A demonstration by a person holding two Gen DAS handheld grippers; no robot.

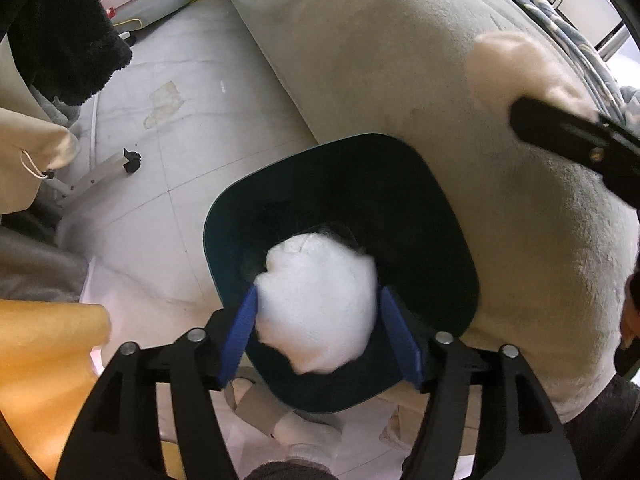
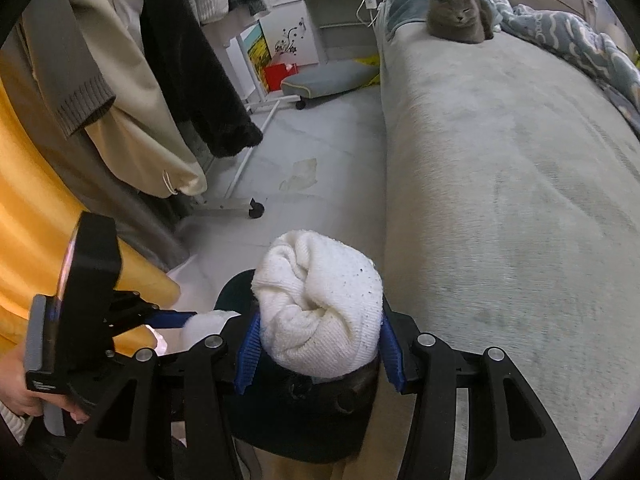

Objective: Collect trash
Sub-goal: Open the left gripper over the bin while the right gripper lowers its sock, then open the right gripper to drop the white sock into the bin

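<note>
Spreading across the right of both views is the bed (image 2: 500, 200), covered in a pale grey plush cover, with a grey cat (image 2: 460, 12) lying at its far end beside a blue patterned blanket (image 2: 576, 36). To the left, coats hang from a clothes rack (image 2: 236, 184) over the pale tiled floor (image 1: 168, 184). Pressed against the side of the bed stands the dark trash bin (image 1: 440, 216), open at the top.

The left gripper (image 1: 318, 312) hovers directly over the bin's mouth. A white wad of stuffing (image 1: 316, 304) sits between its blue pads; the left pad touches the wad's edge, while a thin gap shows at the right pad, so the jaws read as parted rather than clamped.

The right gripper (image 2: 318, 344) holds a rolled white towel (image 2: 320, 304), its blue pads pressing into both flanks of the roll. It hangs above the bin's rim on the bed side, just beside the left gripper. In the left wrist view the towel shows over the bed cover, gripped by a black finger.
</note>
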